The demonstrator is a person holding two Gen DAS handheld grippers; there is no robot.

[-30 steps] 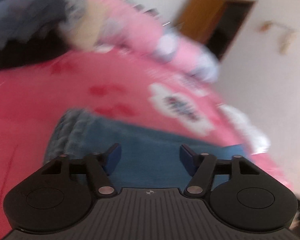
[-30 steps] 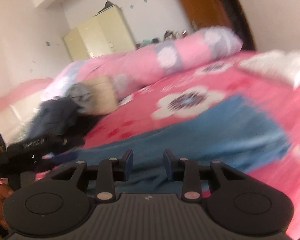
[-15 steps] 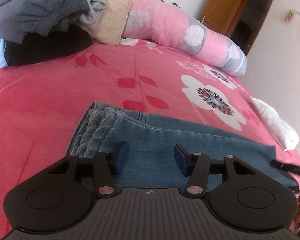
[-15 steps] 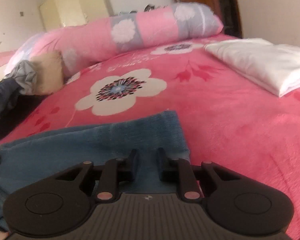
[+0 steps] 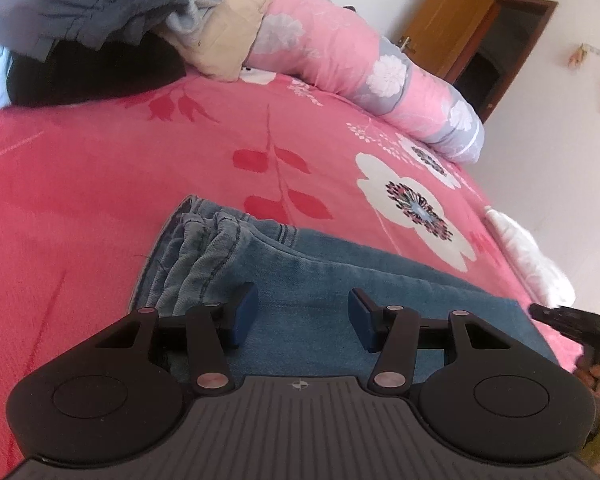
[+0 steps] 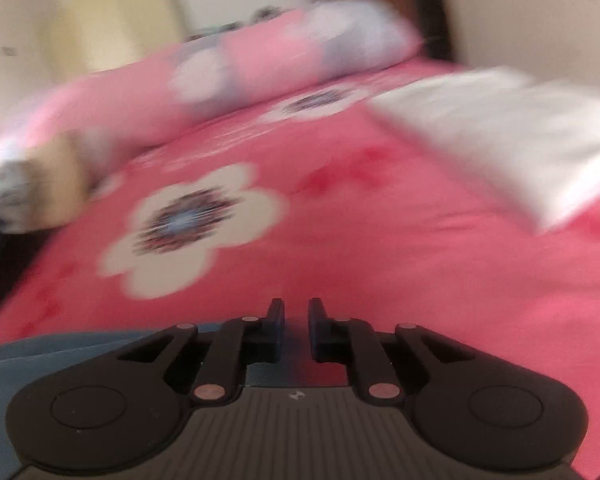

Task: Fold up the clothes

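Bed (image 5: 100, 168): wide, covered in pink flowered bedding, serving as the folding surface. Long pink-and-grey bolster (image 5: 364, 68) along the far side. White pillow (image 6: 512, 136) at the right of the bed, well apart from the work.

Clothes pile (image 5: 92, 28) at the far left corner of the bed: dark blue, grey, tan and black garments heaped loosely together, plainly not in folded order. Set clear of the middle, probably to leave room for laying one garment out flat.

Jeans (image 5: 340, 292) spread lengthwise across the near part of the bed, one leg over the other, gathered waistband at the left end bunched in ridges. Hem end out of clear sight at the right. Lying doubled along their length; no cross fold visible.

Left claw (image 5: 302, 318): held low over the jeans near the waist end, blue pads wide apart, gripping nothing, denim showing in the gap. Placed, by appearance, to take or to have let go of that end.

Right claw (image 6: 296, 330): pads nearly together with a narrow slit between. View heavily blurred; possibly a thin edge of cloth pinched there, cannot be told. Denim visible only at the lower left beneath it.
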